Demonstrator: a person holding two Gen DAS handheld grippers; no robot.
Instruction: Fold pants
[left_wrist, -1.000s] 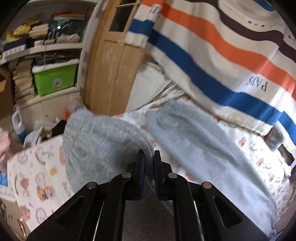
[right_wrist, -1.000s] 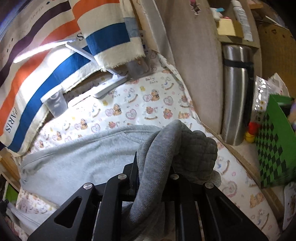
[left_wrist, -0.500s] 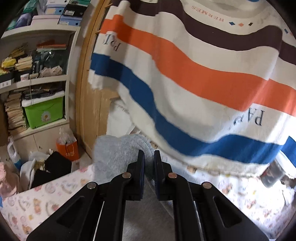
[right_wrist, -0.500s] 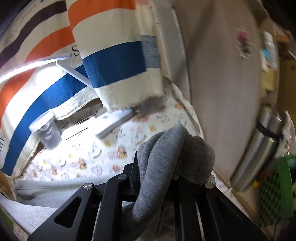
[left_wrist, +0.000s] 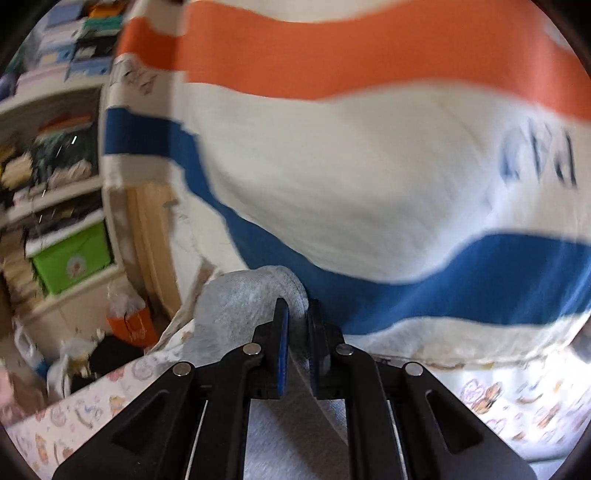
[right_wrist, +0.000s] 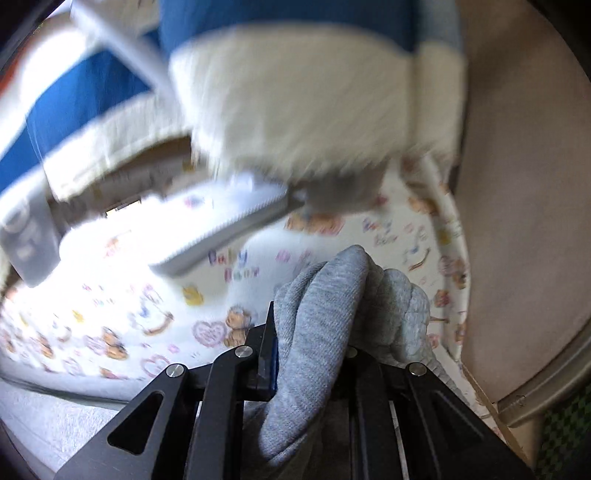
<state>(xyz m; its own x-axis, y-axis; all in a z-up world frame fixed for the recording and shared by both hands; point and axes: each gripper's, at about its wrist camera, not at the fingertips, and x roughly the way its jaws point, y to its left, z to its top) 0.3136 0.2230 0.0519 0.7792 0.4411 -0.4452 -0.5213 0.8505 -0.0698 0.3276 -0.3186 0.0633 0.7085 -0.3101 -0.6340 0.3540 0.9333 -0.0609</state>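
Note:
The grey sweatpants (left_wrist: 243, 306) bulge over my left gripper (left_wrist: 298, 314), which is shut on a fold of them; more grey cloth runs down between the black arms. In the right wrist view, my right gripper (right_wrist: 314, 332) is shut on a thick bunched edge of the same grey pants (right_wrist: 332, 295), which hides the right finger. Both grippers hang over a bed sheet (right_wrist: 110, 314) printed with bears and hearts. Another part of the pants lies flat at the lower left (right_wrist: 44, 417).
A striped orange, white and blue blanket (left_wrist: 369, 166) hangs close ahead and fills most of the left view. Shelves with a green box (left_wrist: 70, 258) and floor clutter stand at left. A white lamp base (right_wrist: 221, 225) lies on the sheet, a beige board (right_wrist: 528, 184) at right.
Both grippers have carried the pants toward the far edge of the bed. The striped blanket and the lamp base now loom much larger. The flat pants have dropped out of the left view.

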